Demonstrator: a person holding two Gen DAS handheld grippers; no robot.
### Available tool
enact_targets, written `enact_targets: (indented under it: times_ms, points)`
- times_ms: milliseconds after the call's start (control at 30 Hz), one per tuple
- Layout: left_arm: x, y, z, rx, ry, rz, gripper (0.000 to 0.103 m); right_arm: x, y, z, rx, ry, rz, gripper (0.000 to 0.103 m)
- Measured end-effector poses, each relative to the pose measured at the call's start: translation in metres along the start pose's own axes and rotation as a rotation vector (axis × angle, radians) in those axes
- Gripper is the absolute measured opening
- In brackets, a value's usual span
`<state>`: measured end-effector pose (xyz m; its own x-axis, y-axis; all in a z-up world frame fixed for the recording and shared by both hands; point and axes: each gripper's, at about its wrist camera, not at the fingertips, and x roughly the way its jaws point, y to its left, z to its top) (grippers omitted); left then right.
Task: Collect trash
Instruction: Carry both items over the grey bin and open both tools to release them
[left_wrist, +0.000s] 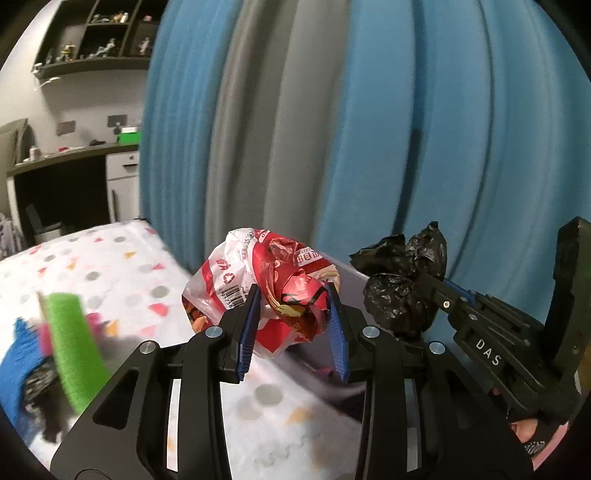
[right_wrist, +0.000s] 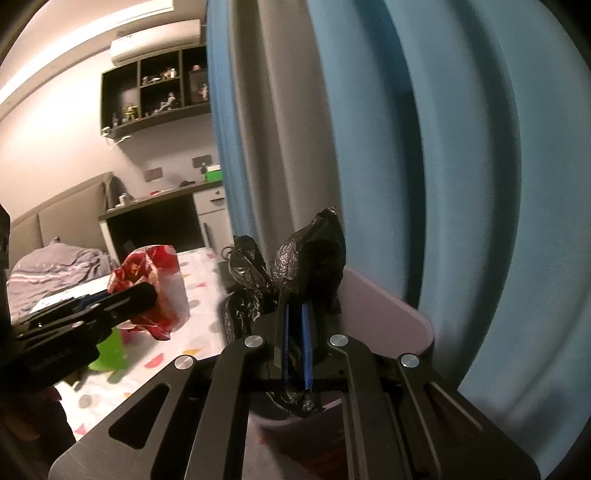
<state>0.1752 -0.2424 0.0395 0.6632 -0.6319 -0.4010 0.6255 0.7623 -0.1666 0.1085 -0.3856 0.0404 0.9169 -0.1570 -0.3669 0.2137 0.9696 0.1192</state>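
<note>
My left gripper (left_wrist: 293, 299) is shut on a crumpled red and white snack wrapper (left_wrist: 266, 280) and holds it above a bed with a dotted sheet (left_wrist: 122, 273). My right gripper (right_wrist: 295, 314) is shut on a crumpled black plastic bag (right_wrist: 310, 254), held up to the right of the wrapper. The black bag (left_wrist: 402, 280) and right gripper (left_wrist: 424, 284) also show in the left wrist view. The wrapper (right_wrist: 155, 280) and left gripper (right_wrist: 147, 295) show at the left of the right wrist view.
Blue and grey curtains (left_wrist: 369, 110) hang close behind. A green, blue and pink pile (left_wrist: 70, 347) lies on the bed at left. A pale pink footboard edge (right_wrist: 384, 306) runs under the black bag. A desk (left_wrist: 74, 155) and wall shelves (left_wrist: 99, 37) stand at the far left.
</note>
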Motion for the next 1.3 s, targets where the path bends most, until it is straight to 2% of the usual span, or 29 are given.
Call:
enact_targets:
  times_ms: [133,333,1067,1200,1300]
  points:
    - [0.031,-0.008,0.001,0.005,0.025,-0.031,0.034,0.012,-0.011,-0.002,0.012,0.017,-0.025,0.007]
    - [0.057,-0.009,-0.002,0.01,0.062,-0.058,0.034,0.03,-0.017,-0.005,0.021,0.04,-0.041,0.007]
    - [0.104,0.008,-0.008,-0.061,0.142,-0.137,0.036,0.057,-0.017,-0.006,0.031,0.087,-0.07,0.007]
    - [0.11,0.015,-0.01,-0.074,0.156,-0.136,0.044,0.059,-0.016,-0.007,0.029,0.094,-0.07,0.007]
    - [0.111,0.023,-0.011,-0.095,0.149,-0.125,0.065,0.061,-0.018,-0.004,0.036,0.096,-0.067,0.007]
